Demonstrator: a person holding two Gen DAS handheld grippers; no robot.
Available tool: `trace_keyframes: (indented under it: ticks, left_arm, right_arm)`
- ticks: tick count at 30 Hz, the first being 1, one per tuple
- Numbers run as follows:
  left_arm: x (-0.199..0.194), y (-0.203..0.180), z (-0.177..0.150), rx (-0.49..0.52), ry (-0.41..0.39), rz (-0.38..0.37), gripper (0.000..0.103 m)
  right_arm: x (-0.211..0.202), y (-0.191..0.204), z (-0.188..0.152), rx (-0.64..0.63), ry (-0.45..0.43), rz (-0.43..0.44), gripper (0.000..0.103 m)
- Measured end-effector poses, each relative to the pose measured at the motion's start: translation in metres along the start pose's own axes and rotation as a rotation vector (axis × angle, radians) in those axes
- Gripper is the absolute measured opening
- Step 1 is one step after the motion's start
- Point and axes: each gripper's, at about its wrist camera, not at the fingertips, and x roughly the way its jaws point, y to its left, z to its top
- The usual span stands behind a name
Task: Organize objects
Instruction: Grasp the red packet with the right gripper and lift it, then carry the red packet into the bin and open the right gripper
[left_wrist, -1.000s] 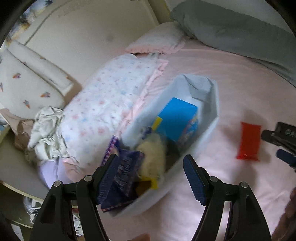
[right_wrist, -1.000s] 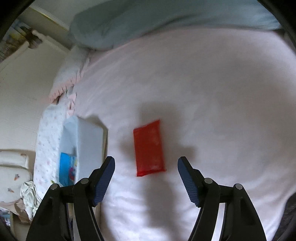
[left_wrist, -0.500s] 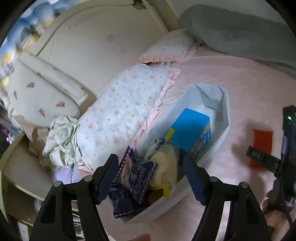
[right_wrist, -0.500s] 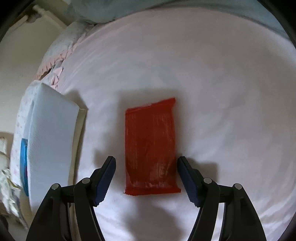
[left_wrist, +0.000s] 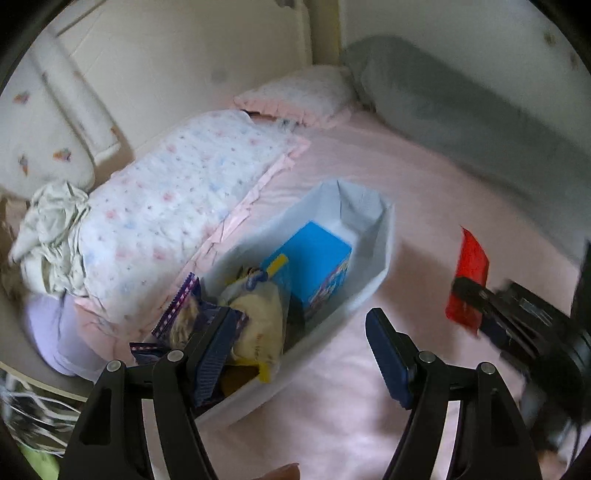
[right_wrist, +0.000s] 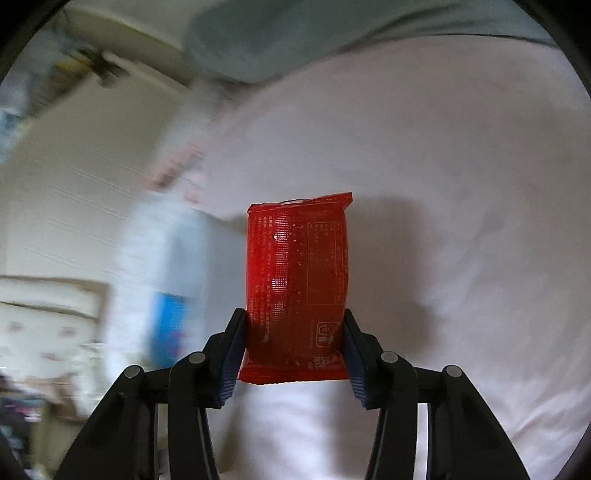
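While its jaws are closing, the right gripper (right_wrist: 293, 347) pinches the red packet (right_wrist: 297, 288) above the pink bedsheet (right_wrist: 443, 184); the left gripper (left_wrist: 299, 350) hangs half-open and empty over the white bin (left_wrist: 369, 291).

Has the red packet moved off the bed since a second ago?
Yes. The red packet has come up off the pink sheet, pinched in the closing right gripper.

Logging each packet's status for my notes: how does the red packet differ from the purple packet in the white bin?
The red packet is clamped between the closing right tongs, clear of the pink sheet; the purple packet sits in the white bin, ungripped. The red one is plain, flat and fully visible; the purple one is patterned, crumpled and partly hidden behind the open left tongs. Both look like sealed snack packets.
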Motion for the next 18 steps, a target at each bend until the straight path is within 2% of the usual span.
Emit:
trace_keyframes:
  ticks: [4, 7, 9, 11, 13, 15, 18]
  left_arm:
    - [-0.009, 0.014, 0.002, -0.043, -0.058, 0.051, 0.072]
    - [-0.01, 0.03, 0.005, -0.114, -0.076, 0.064, 0.072]
    - [-0.012, 0.046, 0.006, -0.175, -0.085, 0.073, 0.072]
    - [-0.009, 0.063, 0.005, -0.223, -0.056, 0.089, 0.072]
    - [-0.002, 0.077, 0.001, -0.261, -0.002, 0.096, 0.072]
    - [0.005, 0.092, -0.003, -0.311, 0.044, 0.073, 0.072]
    - [0.01, 0.113, -0.009, -0.392, 0.089, 0.046, 0.071]
  right_arm:
    - [-0.026, 0.011, -0.016, 0.024, 0.0, 0.249, 0.047]
    - [-0.021, 0.019, -0.022, 0.079, 0.043, 0.438, 0.047]
    - [-0.002, 0.026, -0.021, 0.117, 0.085, 0.537, 0.047]
    - [0.015, 0.03, -0.02, 0.129, 0.123, 0.565, 0.047]
    - [0.029, 0.036, -0.022, 0.125, 0.167, 0.551, 0.047]
    - [0.039, 0.042, -0.025, 0.122, 0.2, 0.539, 0.047]
    - [0.053, 0.047, -0.039, 0.149, 0.268, 0.577, 0.047]
